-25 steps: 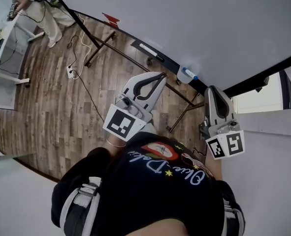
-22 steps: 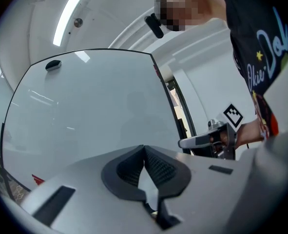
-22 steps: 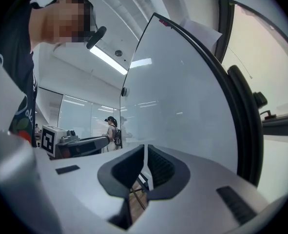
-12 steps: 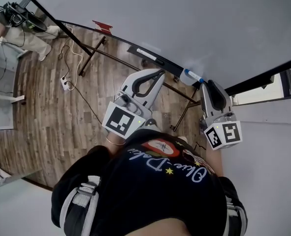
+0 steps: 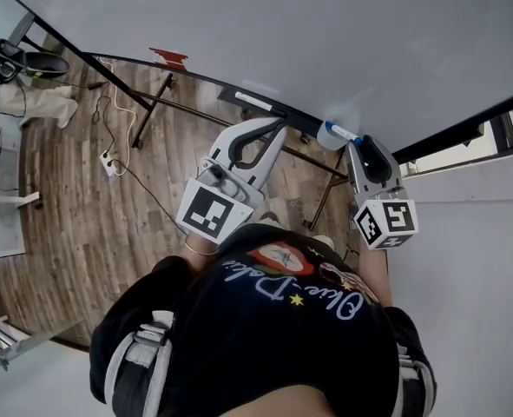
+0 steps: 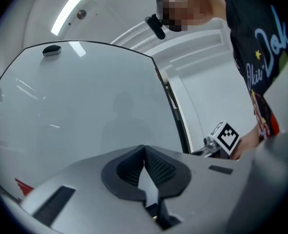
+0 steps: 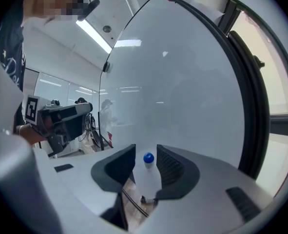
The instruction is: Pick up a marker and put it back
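A whiteboard (image 5: pixel 325 42) is filling the top of the head view, with a dark ledge (image 5: pixel 301 122) running along its lower edge. Wood floor (image 5: pixel 82 224) is showing at left, where cables and a power strip (image 5: pixel 108 163) are lying near the board's stand (image 5: pixel 152 102).

Two grippers are showing. The left gripper (image 5: pixel 278 130) is pointing at the board from centre frame, its fingers pressed together on nothing (image 6: pixel 144 150). The right gripper (image 5: pixel 363 150), right of centre, is opening; the blue-capped marker (image 7: pixel 148 159) is sitting between its pads without touching either.

Two markers are in sight: the blue-capped one (image 5: pixel 338 133) at the ledge just beyond the right gripper, and a second marker (image 5: pixel 258 102) lying on the ledge further left. One red piece (image 5: pixel 169 56) is showing at the board's upper left edge.

The blue-capped marker's body is mostly hidden behind the jaws. A bystander (image 5: pixel 30 102) at upper left is being cut off by the frame.
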{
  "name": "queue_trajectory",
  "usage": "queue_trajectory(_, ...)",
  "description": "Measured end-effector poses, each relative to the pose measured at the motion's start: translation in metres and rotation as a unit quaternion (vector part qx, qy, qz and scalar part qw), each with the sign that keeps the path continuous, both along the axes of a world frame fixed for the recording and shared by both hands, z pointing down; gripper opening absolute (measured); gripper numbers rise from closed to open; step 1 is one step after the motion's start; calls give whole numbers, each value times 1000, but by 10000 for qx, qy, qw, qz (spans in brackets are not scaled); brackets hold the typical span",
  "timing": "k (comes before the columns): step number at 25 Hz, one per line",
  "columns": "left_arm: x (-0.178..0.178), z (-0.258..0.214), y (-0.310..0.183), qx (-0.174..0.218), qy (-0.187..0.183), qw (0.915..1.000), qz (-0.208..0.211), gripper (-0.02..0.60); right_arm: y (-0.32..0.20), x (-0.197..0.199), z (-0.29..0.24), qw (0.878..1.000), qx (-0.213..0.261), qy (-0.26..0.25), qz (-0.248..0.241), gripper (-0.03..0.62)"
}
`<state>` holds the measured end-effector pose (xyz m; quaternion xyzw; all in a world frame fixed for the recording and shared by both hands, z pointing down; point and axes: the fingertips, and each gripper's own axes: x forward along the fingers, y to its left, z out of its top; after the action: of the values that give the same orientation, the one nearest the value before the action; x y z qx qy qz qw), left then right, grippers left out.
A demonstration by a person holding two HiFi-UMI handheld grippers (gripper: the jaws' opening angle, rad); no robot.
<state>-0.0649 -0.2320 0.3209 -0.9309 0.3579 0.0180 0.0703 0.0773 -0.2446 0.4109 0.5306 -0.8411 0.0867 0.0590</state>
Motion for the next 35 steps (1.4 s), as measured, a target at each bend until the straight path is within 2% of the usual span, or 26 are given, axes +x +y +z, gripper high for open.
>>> queue_trajectory(6, -3, 2, -4, 4, 39, 10000, 59, 3, -9, 1, 21, 9996, -207, 131, 131, 120)
queue_trajectory(13, -11, 3, -7, -4, 30, 10000, -19, 3, -17, 0, 25, 9993, -239, 173, 213, 120)
queue_trajectory(21, -20, 4, -9, -6, 56, 9999, -95, 3, -20, -1, 26, 9988, -258, 308, 282, 77)
queue_trajectory(29, -27, 4, -9, 1, 125, 9998, -133, 3, -18, -4, 13, 9979, -19, 568, 321, 75)
queue_trajectory(35, -29, 4, -8, 6, 134, 9998, -142, 3, -16, -4, 3, 9977, 106, 572, 345, 75)
